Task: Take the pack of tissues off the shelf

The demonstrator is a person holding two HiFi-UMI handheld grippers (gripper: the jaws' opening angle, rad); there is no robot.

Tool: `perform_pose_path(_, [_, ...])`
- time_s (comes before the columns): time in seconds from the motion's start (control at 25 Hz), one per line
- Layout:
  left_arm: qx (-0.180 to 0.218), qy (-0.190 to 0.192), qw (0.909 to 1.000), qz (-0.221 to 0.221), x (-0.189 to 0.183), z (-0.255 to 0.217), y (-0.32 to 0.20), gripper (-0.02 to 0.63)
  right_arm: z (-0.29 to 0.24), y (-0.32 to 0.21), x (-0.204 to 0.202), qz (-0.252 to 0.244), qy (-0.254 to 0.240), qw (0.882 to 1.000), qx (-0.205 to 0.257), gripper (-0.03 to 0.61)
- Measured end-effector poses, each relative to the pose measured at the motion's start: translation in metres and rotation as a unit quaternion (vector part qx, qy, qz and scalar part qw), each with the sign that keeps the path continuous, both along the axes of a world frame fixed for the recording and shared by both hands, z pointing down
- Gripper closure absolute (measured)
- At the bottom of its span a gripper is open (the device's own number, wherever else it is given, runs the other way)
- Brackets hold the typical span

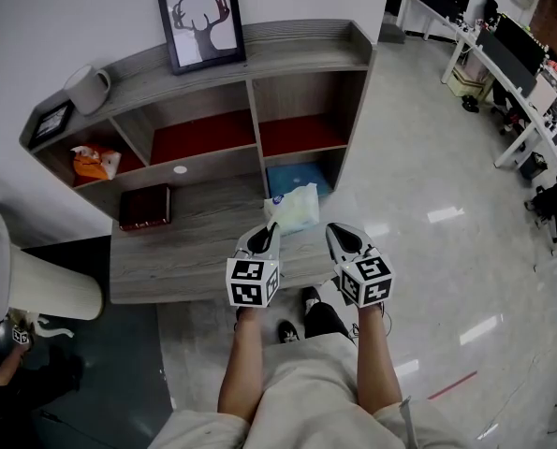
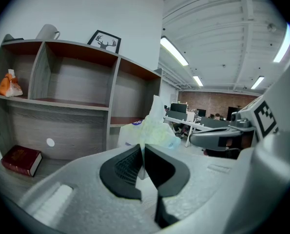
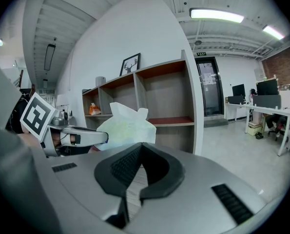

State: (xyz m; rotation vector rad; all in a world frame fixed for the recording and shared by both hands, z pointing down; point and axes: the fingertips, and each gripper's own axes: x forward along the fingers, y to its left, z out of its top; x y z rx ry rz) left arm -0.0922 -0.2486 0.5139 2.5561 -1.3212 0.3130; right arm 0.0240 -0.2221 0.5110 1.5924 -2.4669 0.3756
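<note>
Left claw (image 2: 142,149) closed on the wrapper edge of the pack (image 2: 153,129). The pack hung at its 12 o'clock, just in front of the shelf (image 1: 301,43), over the surface (image 1: 180,251). Right claw (image 3: 141,149) closed, empty. Judged the pack light, soft and slick. An edge pinch may slip, so gripping across the body looked safer.
</note>
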Motion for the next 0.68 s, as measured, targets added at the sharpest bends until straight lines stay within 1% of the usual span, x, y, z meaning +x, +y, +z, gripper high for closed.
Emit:
perform_pose_path(0.12, [-0.001, 0.002, 1.0, 0.0, -0.001, 0.0, 0.001, 0.601, 0.002, 0.0, 0.001, 0.003, 0.012, 1.0, -0.007, 0.565])
perform_pose_path(0.24, [-0.003, 0.003, 1.0, -0.002, -0.002, 0.001, 0.002, 0.6, 0.002, 0.0, 0.001, 0.004, 0.014, 1.0, -0.007, 0.565])
perform_pose_path(0.44, [-0.005, 0.007, 0.9999, -0.006, -0.005, 0.001, 0.0, 0.6, 0.002, 0.0, -0.009, -0.014, 0.036, 0.999, -0.001, 0.565])
perform_pose_path(0.68, [-0.005, 0.006, 0.9999, -0.011, -0.006, 0.003, 0.0, 0.6, -0.003, -0.003, -0.007, -0.011, 0.034, 0.999, 0.011, 0.565])
